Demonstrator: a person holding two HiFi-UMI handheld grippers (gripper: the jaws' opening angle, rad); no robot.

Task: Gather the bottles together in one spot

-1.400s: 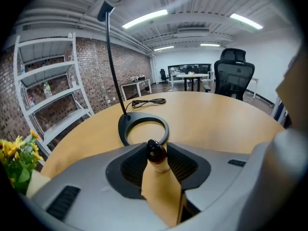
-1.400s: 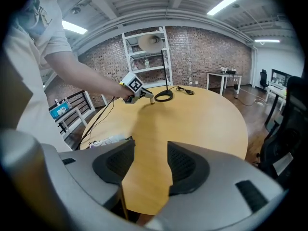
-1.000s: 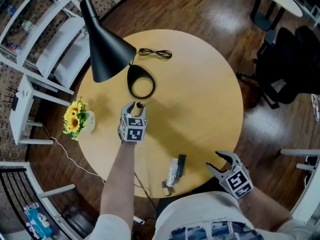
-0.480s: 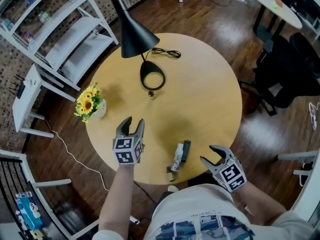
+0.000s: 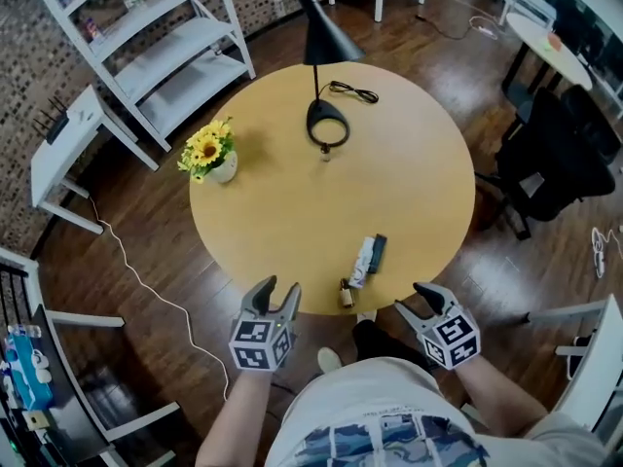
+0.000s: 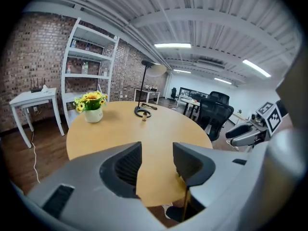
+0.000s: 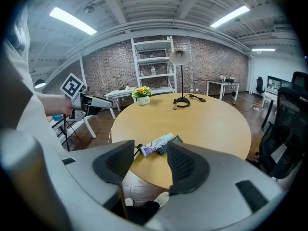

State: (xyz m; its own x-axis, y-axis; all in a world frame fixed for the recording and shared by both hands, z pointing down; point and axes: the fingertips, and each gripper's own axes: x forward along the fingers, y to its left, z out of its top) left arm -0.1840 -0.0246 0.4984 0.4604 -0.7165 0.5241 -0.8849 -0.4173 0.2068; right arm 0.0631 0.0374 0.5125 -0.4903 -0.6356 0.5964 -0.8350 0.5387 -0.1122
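Both grippers hang off the near rim of the bench (image 5: 292,212), over the floor, neither touching anything.

Left gripper (image 5: 277,290): jaws have just been opening and stand wide, with nothing between them. Right gripper (image 5: 414,305): jaws also apart and empty, pointing at the near cluster.

Where the bottles lie:
- A white bottle (image 5: 364,257) on its side near the bench's front edge, touching or just beside a dark flat piece (image 5: 378,252). I cannot tell what that piece is.
- A little dark bottle (image 5: 345,295) right at the rim, just beside the white one.
- A small bottle (image 5: 324,154) upright, just in front of the lamp (image 5: 328,125) base, well apart from the other two.

Step, as I judge it: between grasps, and the gathering is not finished, since one bottle stands alone at the far side. The next move calls for a long reach across the bench to the lamp, then a narrow pinch on the small bottle's body, keeping clear of the ring base and cord.

Materials: the bench is round, pale smooth wood. The lamp is matte black with a cone shade and ring foot. The white bottle looks like plastic with a lilac label, is cylindrical, and will likely roll if nudged. Sunflowers (image 5: 206,147) stand in a white pot at the left.
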